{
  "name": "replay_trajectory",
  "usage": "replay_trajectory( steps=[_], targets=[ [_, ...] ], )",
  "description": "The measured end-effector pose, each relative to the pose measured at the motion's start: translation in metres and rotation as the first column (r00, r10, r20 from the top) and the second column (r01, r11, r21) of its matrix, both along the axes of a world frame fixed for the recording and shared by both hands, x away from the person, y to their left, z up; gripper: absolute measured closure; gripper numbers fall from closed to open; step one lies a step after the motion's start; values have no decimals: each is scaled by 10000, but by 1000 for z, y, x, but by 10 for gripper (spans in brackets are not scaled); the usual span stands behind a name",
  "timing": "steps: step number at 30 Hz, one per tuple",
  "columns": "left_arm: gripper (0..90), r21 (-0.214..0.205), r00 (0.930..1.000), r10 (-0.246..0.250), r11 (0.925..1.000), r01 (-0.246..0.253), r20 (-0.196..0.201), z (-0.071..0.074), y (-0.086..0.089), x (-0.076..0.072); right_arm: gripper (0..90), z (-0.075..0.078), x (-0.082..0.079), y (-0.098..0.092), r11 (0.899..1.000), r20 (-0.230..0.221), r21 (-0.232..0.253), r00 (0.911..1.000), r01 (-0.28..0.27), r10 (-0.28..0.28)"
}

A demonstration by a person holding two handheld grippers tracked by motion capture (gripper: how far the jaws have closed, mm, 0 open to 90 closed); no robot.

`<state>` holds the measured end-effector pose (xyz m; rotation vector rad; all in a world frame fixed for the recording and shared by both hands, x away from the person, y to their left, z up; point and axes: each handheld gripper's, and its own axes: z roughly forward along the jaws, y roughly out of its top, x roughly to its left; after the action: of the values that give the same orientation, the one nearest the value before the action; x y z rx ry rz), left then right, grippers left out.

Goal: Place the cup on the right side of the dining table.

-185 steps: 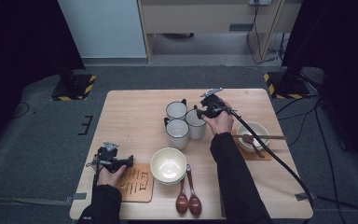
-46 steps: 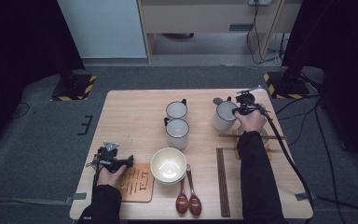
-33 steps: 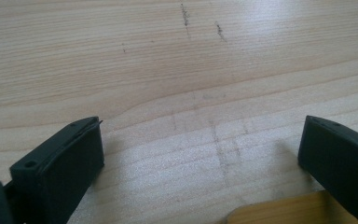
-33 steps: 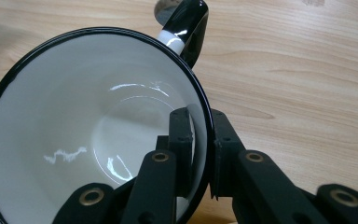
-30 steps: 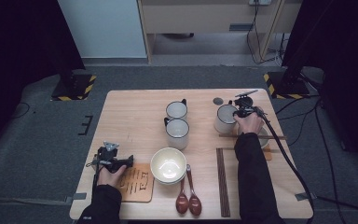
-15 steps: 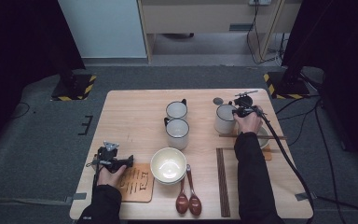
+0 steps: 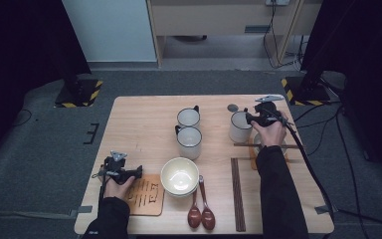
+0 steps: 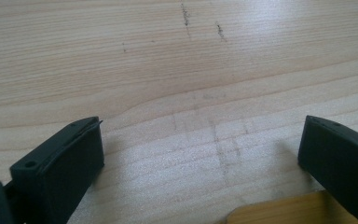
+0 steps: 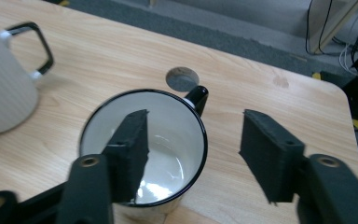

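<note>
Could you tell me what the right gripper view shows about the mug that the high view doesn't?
Right gripper view: the right gripper has just been opening, one jaw over the mug, the other outside its rim, pads clear; the mug looks empty. High view: two more mugs, bowl, spoons, chopsticks. Both show the mug upright on the table.

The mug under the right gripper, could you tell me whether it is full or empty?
Empty: the mug shows a bare white glossy inside down to its bottom.
</note>
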<state>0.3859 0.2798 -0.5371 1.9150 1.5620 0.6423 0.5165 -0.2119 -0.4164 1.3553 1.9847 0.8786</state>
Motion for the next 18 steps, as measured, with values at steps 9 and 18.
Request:
replay_trajectory(
  steps=[9,18],
  targets=[
    [0,-1,10000,3,10000,-3,1,0,0,0,230,15,-37,-4,9984,445,170,9976,-542,534],
    [0,2,10000,4,10000,-4,0,0,0,0,202,26,-75,-32,9949,787,687,9945,-743,688]
  ],
)
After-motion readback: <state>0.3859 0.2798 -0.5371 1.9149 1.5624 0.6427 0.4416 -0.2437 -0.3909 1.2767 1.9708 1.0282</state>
